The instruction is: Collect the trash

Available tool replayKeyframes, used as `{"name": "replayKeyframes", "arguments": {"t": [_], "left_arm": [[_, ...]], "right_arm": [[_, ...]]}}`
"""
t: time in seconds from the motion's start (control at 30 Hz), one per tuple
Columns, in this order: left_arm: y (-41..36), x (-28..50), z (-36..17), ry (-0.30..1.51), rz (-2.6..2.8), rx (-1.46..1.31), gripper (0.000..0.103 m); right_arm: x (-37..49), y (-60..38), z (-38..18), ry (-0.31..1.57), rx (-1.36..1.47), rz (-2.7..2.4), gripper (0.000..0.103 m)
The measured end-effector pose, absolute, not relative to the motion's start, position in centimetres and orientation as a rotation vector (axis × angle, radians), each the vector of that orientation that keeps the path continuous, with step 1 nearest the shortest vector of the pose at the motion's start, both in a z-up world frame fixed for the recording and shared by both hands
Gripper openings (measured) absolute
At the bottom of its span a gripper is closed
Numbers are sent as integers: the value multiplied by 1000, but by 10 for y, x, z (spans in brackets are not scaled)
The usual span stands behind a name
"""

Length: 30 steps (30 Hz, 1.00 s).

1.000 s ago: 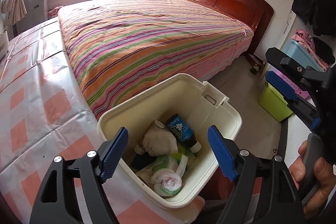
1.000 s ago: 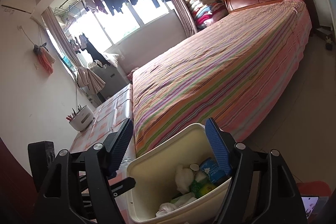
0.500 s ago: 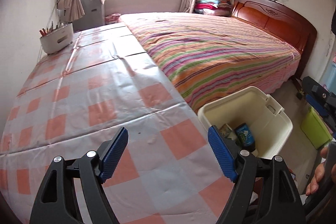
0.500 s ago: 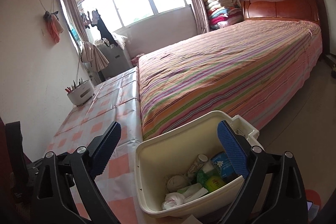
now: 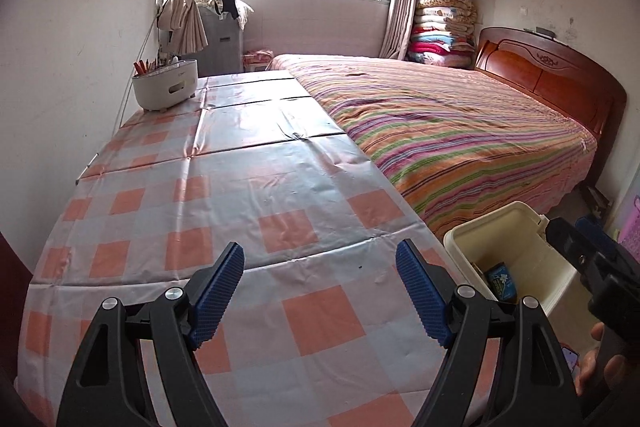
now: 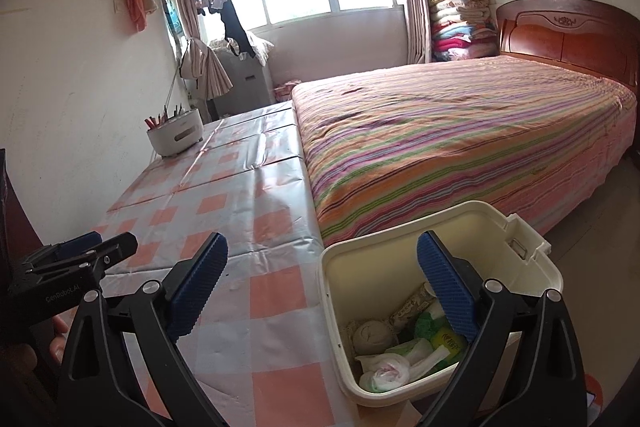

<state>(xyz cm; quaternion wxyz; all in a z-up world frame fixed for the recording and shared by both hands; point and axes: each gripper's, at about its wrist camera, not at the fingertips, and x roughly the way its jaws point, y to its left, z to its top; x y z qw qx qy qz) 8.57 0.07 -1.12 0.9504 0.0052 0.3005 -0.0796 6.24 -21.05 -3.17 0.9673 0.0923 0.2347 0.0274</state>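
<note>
A second ago both wrist views looked down into the cream bin (image 6: pixel 532 269); now both have swung away from it toward the checked tablecloth (image 5: pixel 256 187), and the bin sits at the right edge of the left view and low right in the right view. The bin stands off the table's near corner, between the tablecloth and the striped bed (image 6: pixel 460 131).

The right gripper (image 6: pixel 320 291) has gone from partly spread to about as wide as it gets, its jaws opening a last touch, and nothing lies between them; one blue pad merely overlaps the bin in the picture. The left gripper (image 5: pixel 320 291) is unchanged, wide apart and empty, hanging over bare cloth.

The collected trash is in the bin: a white tied bag (image 6: pixel 384 373), a grey crumpled wad (image 6: pixel 372 337), green and yellow wrappers (image 6: pixel 440 337) and a dark blue bottle (image 5: pixel 500 279). The widening of the right jaws just above the bin suggests a piece was dropped there, though the drop itself is not shown.

Beyond the bin, the tablecloth carries only a white utensil holder (image 5: pixel 166 85) at its far end, and no loose rubbish shows; small scraps could be lost in the fisheye glare. By this look the collecting is at or near its end.
</note>
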Motion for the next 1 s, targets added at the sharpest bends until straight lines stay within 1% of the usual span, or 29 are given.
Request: {"name": "replayKeyframes", "arguments": {"t": [0.23, 0.47, 1.0], "left_arm": [[27, 87, -11, 599, -125, -20, 76], [39, 89, -12, 586, -92, -33, 76], [23, 92, -16, 606, -121, 22, 76]], "right_arm": [[70, -185, -30, 485, 150, 85, 94], [76, -180, -34, 498, 143, 94, 94], [72, -195, -29, 502, 154, 74, 94]]}}
